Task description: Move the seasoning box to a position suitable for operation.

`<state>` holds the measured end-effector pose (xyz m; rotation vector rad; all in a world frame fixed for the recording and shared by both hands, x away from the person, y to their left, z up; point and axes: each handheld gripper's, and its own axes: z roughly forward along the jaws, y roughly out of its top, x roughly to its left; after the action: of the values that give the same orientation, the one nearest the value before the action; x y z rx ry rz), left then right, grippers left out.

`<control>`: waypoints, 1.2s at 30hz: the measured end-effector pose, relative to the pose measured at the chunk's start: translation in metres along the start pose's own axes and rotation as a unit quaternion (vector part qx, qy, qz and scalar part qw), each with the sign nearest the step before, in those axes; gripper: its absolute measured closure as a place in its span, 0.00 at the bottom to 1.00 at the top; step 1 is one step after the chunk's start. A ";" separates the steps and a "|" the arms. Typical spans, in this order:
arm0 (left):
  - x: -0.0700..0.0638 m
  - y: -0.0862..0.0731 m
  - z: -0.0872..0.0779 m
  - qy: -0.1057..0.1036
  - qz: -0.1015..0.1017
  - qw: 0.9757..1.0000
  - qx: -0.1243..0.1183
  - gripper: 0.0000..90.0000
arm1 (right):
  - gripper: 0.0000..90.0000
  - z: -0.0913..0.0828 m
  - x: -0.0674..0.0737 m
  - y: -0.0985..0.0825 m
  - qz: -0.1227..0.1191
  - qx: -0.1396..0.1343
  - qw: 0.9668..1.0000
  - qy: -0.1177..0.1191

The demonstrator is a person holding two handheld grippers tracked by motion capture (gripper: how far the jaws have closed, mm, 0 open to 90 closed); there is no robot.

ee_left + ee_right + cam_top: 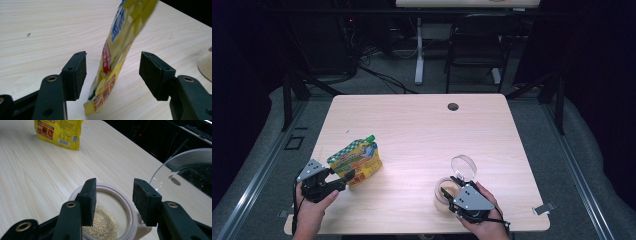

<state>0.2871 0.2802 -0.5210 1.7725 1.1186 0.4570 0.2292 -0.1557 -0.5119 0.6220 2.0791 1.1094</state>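
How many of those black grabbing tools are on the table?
2. The left tool is near the table's left front, open around the yellow pouch; the right tool is open above the jar.

yellow pouch, green cap, beige grains

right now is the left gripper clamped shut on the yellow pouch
No, the left gripper is open, its jaws standing clear on either side of the yellow pouch.

Both hands are holding their tongs low: the left gripper and right gripper are gaping wide.
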 end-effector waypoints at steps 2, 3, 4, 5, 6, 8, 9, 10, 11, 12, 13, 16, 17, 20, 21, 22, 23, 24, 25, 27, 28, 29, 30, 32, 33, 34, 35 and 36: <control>-0.001 -0.001 -0.003 0.001 0.003 1.000 0.003 0.43 | 0.60 0.000 0.000 0.000 0.001 0.000 1.000 0.001; -0.002 -0.002 -0.004 0.002 0.003 1.000 0.003 0.43 | 0.59 0.001 0.000 0.000 0.002 0.001 1.000 0.003; -0.002 -0.003 -0.006 0.005 0.002 1.000 0.005 0.43 | 0.59 0.001 0.000 0.000 0.004 0.002 1.000 0.005; -0.002 -0.004 -0.007 0.007 0.001 1.000 0.004 0.43 | 0.58 0.001 0.000 0.000 0.007 0.002 1.000 0.006; -0.003 -0.005 -0.009 0.007 -0.001 1.000 0.006 0.44 | 0.58 0.001 0.000 0.000 0.009 0.003 1.000 0.006; -0.004 -0.007 -0.012 0.008 0.000 1.000 0.011 0.45 | 0.58 0.000 0.000 0.000 0.011 0.002 1.000 0.008; -0.005 -0.008 -0.014 0.008 0.001 1.000 0.011 0.46 | 0.58 0.000 -0.001 0.000 0.013 0.001 1.000 0.006; -0.007 -0.008 -0.016 0.007 0.004 1.000 0.010 0.47 | 0.58 0.000 -0.001 0.001 0.015 0.000 1.000 0.007; -0.008 -0.009 -0.017 0.007 0.007 1.000 0.013 0.47 | 0.58 -0.001 -0.001 0.001 0.017 -0.001 1.000 0.007; -0.009 -0.009 -0.019 0.009 0.008 1.000 0.013 0.47 | 0.58 -0.001 -0.001 0.001 0.018 -0.001 1.000 0.007; -0.011 -0.009 -0.020 0.011 0.012 1.000 0.013 0.47 | 0.58 -0.002 -0.001 0.001 0.019 -0.001 1.000 0.007; -0.015 -0.010 -0.025 0.013 0.014 1.000 0.010 0.48 | 0.58 -0.002 -0.002 0.001 0.025 -0.003 1.000 0.011; -0.016 -0.011 -0.026 0.012 0.011 1.000 0.007 0.48 | 0.58 -0.003 -0.002 0.002 0.027 -0.002 1.000 0.011; -0.019 -0.013 -0.029 0.016 0.006 1.000 0.007 0.49 | 0.58 -0.003 -0.003 0.002 0.032 -0.005 0.999 0.012; -0.020 -0.013 -0.029 0.015 0.006 1.000 0.007 0.50 | 0.58 -0.004 -0.003 0.002 0.033 -0.006 0.999 0.013; -0.021 -0.013 -0.029 0.017 0.007 1.000 0.008 0.51 | 0.58 -0.004 -0.003 0.002 0.033 -0.006 0.999 0.013; -0.021 -0.013 -0.030 0.018 0.007 1.000 0.010 0.51 | 0.58 -0.004 -0.003 0.002 0.033 -0.006 0.999 0.013; -0.022 -0.013 -0.029 0.018 0.008 1.000 0.009 0.51 | 0.58 -0.004 -0.003 0.002 0.033 -0.005 0.999 0.013; -0.022 -0.013 -0.029 0.018 0.011 1.000 0.012 0.51 | 0.58 -0.004 -0.003 0.002 0.033 -0.005 0.999 0.013; -0.024 -0.013 -0.029 0.017 0.015 1.000 0.014 0.53 | 0.58 -0.004 -0.003 0.002 0.033 -0.004 0.999 0.013; -0.026 -0.012 -0.030 0.016 0.016 1.000 0.020 0.53 | 0.58 -0.004 -0.003 0.002 0.035 -0.005 0.999 0.014; -0.027 -0.012 -0.029 0.019 0.012 1.000 0.018 0.54 | 0.58 -0.005 -0.004 0.002 0.036 -0.005 0.999 0.014; -0.028 -0.012 -0.030 0.023 0.012 0.999 0.020 0.55 | 0.58 -0.005 -0.004 0.002 0.037 -0.005 0.999 0.014; -0.030 -0.011 -0.031 0.024 0.008 1.000 0.014 0.55 | 0.58 -0.005 -0.004 0.002 0.038 -0.006 0.999 0.015; -0.030 -0.011 -0.031 0.025 0.008 1.000 0.016 0.55 | 0.58 -0.005 -0.004 0.002 0.038 -0.007 0.999 0.016; -0.031 -0.012 -0.031 0.028 0.007 0.999 0.016 0.55 | 0.58 -0.005 -0.004 0.002 0.038 -0.007 0.999 0.016; -0.032 -0.013 -0.032 0.035 0.008 0.999 0.018 0.55 | 0.58 -0.006 -0.004 0.003 0.038 -0.007 0.999 0.016; -0.032 -0.014 -0.034 0.040 0.008 0.999 0.020 0.55 | 0.58 -0.006 -0.004 0.003 0.038 -0.007 0.999 0.016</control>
<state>0.2400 0.2724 -0.5117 1.8124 1.1779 0.5232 0.2278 -0.1603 -0.5058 0.6866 2.0876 1.1833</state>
